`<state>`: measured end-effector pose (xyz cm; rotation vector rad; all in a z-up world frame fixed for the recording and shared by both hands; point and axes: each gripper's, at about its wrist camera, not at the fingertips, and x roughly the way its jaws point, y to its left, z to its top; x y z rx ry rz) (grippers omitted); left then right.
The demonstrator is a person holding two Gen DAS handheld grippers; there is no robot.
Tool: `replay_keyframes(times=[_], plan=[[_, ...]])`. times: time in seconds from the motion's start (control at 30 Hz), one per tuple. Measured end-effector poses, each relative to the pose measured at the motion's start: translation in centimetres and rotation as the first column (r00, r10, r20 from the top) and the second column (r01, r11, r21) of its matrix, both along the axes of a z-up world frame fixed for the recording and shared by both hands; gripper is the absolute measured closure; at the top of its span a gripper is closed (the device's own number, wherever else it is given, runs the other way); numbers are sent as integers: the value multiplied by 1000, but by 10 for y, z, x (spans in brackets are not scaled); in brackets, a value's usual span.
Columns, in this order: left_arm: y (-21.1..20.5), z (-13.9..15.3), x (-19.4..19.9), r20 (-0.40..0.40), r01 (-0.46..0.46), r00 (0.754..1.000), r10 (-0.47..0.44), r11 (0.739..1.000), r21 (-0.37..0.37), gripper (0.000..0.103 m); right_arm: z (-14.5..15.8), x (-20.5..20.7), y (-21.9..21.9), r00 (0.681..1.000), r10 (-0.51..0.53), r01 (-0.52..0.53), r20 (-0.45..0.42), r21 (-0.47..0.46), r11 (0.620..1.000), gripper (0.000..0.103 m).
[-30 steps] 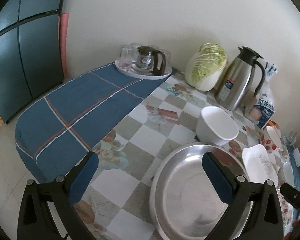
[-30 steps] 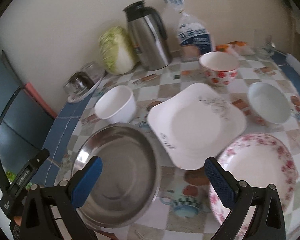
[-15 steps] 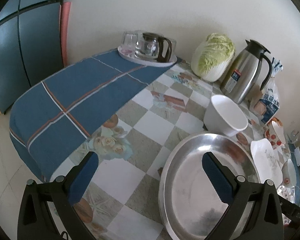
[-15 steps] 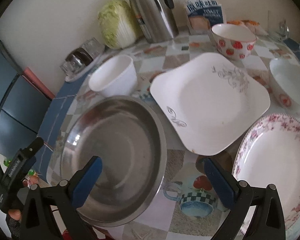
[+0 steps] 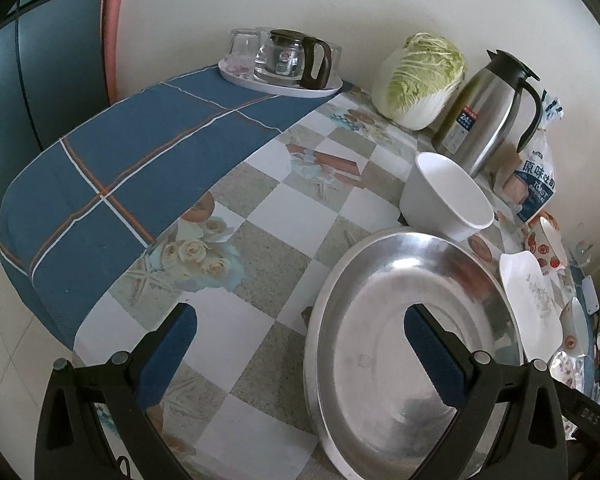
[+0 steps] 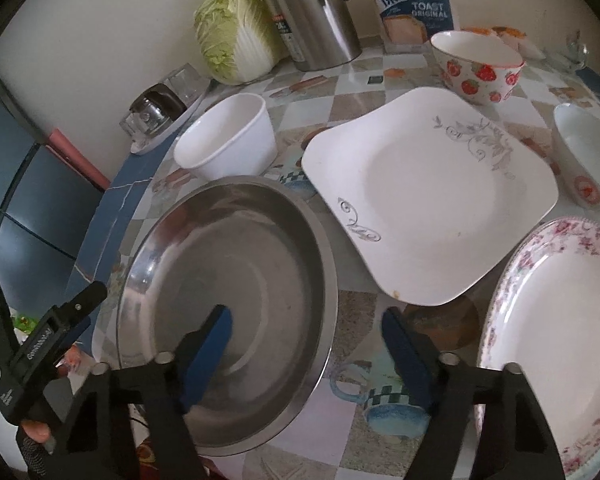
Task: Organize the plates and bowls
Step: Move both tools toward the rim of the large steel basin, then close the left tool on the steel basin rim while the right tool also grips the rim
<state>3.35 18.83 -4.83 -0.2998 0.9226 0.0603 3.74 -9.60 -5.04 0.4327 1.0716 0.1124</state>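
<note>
Both tongs share one build: matte black triangular arms with cut-out windows, round silver screws at the joints, and long dark-blue pads on the fingers. The left tongs (image 5: 300, 344) match the right tongs (image 6: 306, 344). White lettering marks the left tongs' black body.

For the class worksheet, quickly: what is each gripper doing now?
Left gripper: open, astride the steel bowl rim.
Right gripper: open, jaws just closing over its rim.
</note>
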Motion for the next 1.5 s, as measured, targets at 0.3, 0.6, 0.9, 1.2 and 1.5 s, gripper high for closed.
replay_keyframes(times=[0.3,0.6,0.9,1.2,1.5], plan=[[2,-7,5,-45,26,999,-28,999,-47,0,-11,1,-8,999,-23,24,-40,27,999,83],[-6,-26,14,-161,30,987,-26,999,22,39,-17,4,-11,998,-25,27,-64,32,999,85],[-18,-32,20,-204,69,977,-61,997,28,56,-24,9,-8,997,-20,21,-78,20,1000,85],[-32,-34,37,-219,95,973,-76,992,80,57,-31,15,-2,997,1,-1,-83,6,1000,84],[-38,-34,42,-228,111,970,-84,988,109,72,-29,15,4,996,34,-34,-80,-4,999,87]])
